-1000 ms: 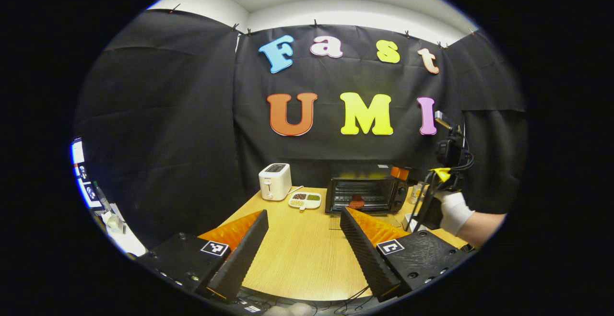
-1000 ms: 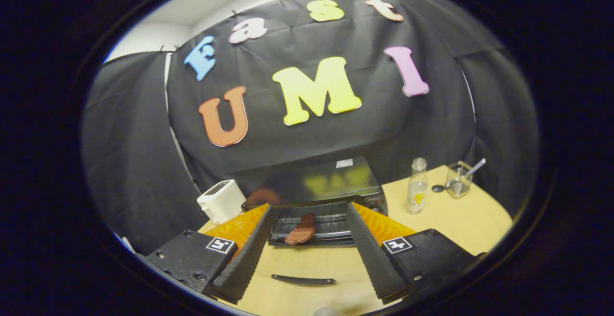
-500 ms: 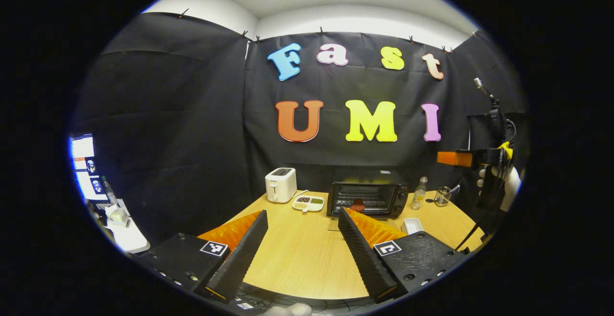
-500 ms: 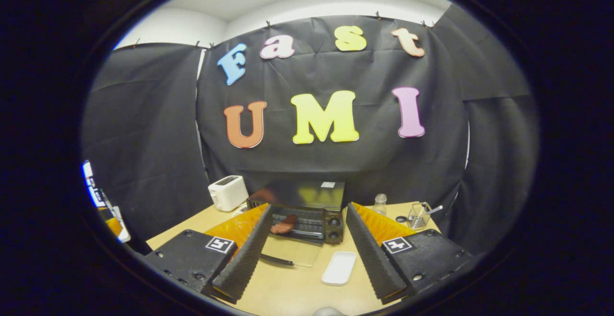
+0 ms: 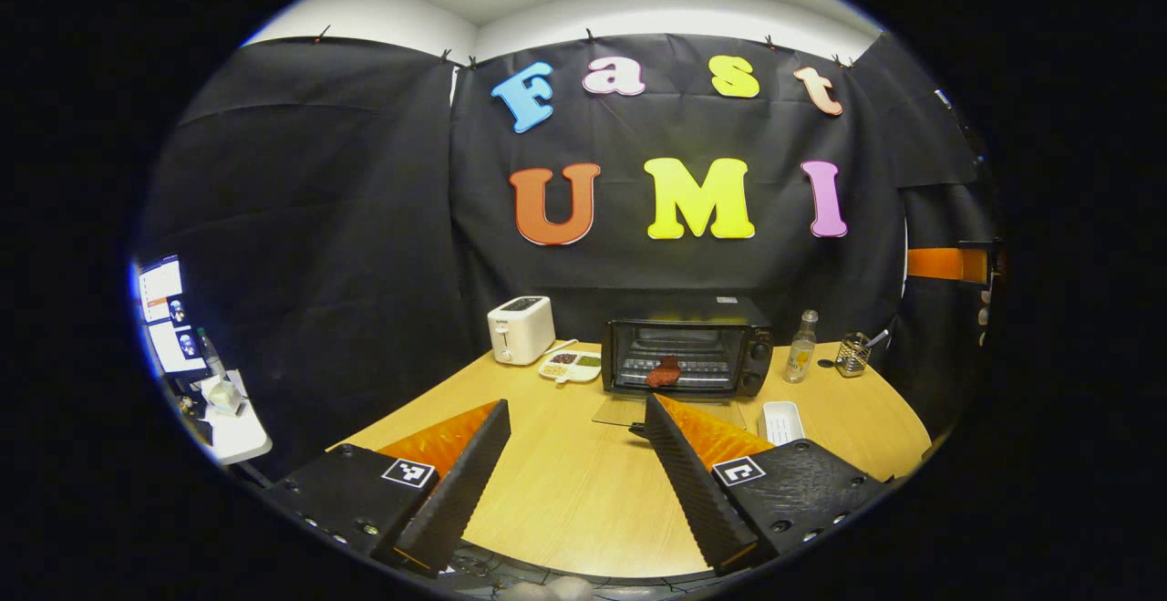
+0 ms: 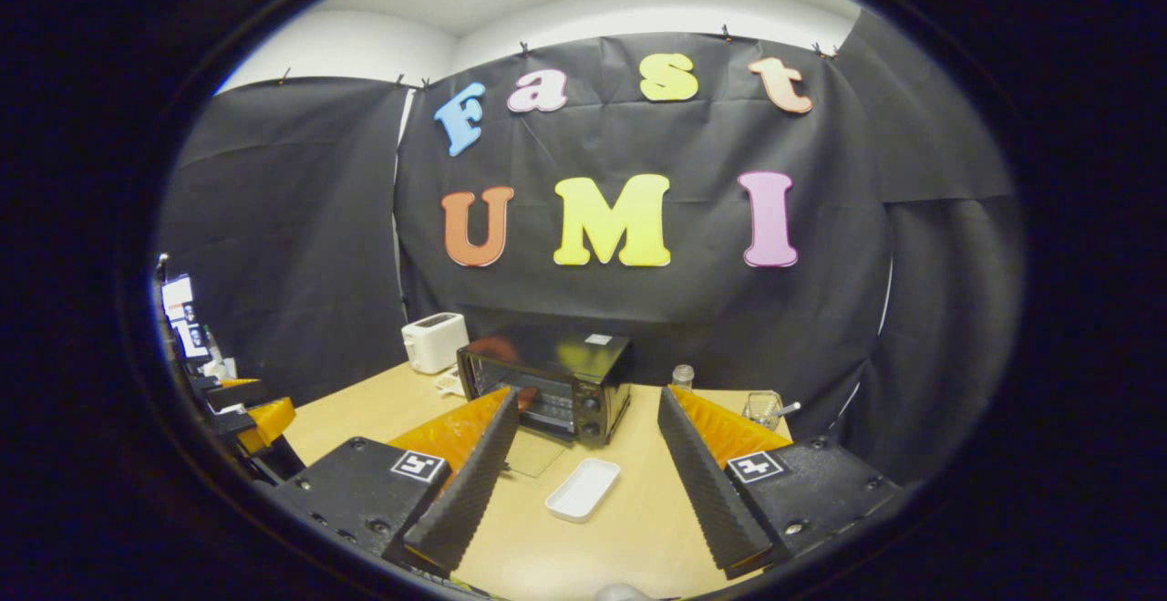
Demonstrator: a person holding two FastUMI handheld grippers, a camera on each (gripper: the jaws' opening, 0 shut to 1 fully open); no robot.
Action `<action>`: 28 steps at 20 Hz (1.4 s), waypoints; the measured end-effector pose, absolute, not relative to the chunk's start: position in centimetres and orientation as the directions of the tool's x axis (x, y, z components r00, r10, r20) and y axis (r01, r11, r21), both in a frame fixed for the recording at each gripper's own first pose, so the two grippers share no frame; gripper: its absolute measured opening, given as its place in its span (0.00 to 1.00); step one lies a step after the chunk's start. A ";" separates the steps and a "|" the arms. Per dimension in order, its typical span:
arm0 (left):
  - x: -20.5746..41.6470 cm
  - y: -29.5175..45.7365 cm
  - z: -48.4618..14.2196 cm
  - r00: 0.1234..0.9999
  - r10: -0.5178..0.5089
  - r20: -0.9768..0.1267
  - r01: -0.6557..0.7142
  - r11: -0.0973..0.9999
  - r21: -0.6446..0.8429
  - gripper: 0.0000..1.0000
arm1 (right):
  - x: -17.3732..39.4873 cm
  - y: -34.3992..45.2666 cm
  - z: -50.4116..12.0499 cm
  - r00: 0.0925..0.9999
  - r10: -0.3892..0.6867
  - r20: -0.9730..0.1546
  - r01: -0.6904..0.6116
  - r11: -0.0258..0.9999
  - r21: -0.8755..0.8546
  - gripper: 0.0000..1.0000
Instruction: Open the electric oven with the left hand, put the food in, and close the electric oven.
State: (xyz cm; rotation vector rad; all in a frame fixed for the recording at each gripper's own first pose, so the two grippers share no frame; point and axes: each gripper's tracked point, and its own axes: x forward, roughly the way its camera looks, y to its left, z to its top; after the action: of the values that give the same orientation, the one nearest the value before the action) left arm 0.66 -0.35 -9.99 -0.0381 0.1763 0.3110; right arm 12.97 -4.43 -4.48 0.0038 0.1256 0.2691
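Observation:
The black electric oven (image 5: 686, 346) stands at the back of the wooden table, its glass door (image 5: 629, 411) folded down flat in front. A reddish piece of food (image 5: 665, 371) lies on the rack inside. My left gripper (image 5: 574, 419) hovers open and empty over the near table, well short of the oven. In the right gripper view the oven (image 6: 556, 373) is seen from its right side, door (image 6: 529, 450) down. My right gripper (image 6: 594, 400) is open, empty and held back from it; it also pokes in at the far right of the left gripper view (image 5: 948, 264).
An empty white tray (image 6: 582, 489) lies in front of the oven's right side. A white toaster (image 5: 520, 329) and a divided plate (image 5: 571, 365) stand left of the oven. A bottle (image 5: 801, 347) and a glass with a spoon (image 5: 852, 353) stand to its right.
The right gripper has drawn back from the oven mouth to the right, leaving the food on the rack. The left gripper has backed off slightly and stays open.

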 end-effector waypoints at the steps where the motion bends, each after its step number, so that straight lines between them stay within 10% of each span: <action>1: 1.5 -0.6 -10.4 0.939 0.294 -0.180 -0.300 0.954 -0.007 0.95 | 13.1 -4.6 -4.6 0.955 0.263 -0.134 -0.262 0.965 0.020 0.98; 28: 20.6 -6.5 -34.8 0.846 -0.078 -0.528 0.089 0.996 -0.004 0.97 | 10.6 -5.2 -3.1 0.971 -0.102 -0.215 0.110 0.994 0.022 0.98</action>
State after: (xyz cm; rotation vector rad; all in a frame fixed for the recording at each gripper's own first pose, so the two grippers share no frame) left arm 20.61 -6.48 -34.77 0.0206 0.5556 -0.0876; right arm 10.60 -5.23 -3.10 0.0342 0.2148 -0.1070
